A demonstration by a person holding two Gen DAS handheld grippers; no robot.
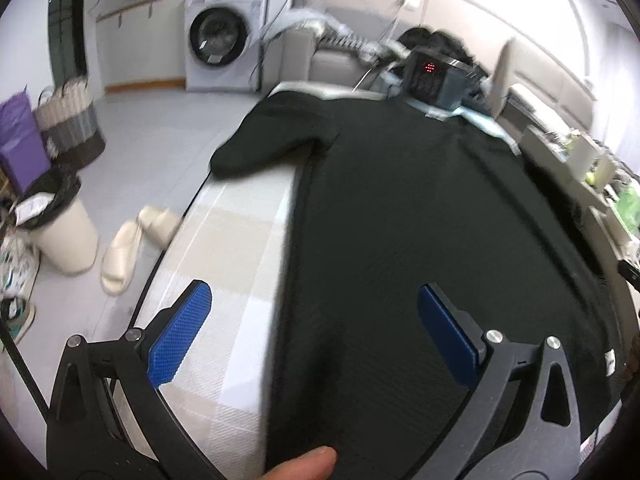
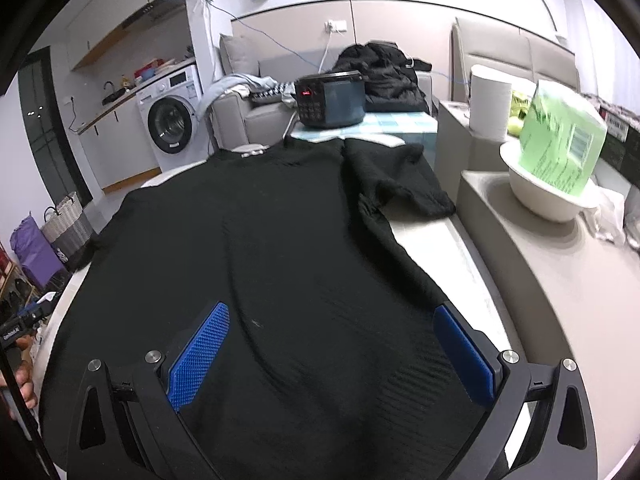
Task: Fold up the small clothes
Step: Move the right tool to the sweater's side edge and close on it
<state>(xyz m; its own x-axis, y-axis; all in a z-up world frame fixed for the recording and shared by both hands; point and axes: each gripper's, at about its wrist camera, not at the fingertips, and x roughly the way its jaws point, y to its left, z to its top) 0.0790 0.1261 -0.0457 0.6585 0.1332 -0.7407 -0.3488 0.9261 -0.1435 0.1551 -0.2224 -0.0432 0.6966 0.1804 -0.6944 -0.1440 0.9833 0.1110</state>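
Left gripper [image 1: 314, 322]: jaws spread wide, nothing between the blue ribbed pads [image 1: 180, 338]. Left pad face turned inward and fully visible; right pad seen edge-on. Black finger arms run back from each pad toward the near edge of the left wrist view. A bare fingertip [image 1: 302, 465] of the holding hand shows below the gap, nearer the left arm.

Right gripper [image 2: 334, 354]: jaws likewise wide apart, pads [image 2: 198, 356] bare, nothing clamped. Both finger arms angle outward symmetrically from the pads back.
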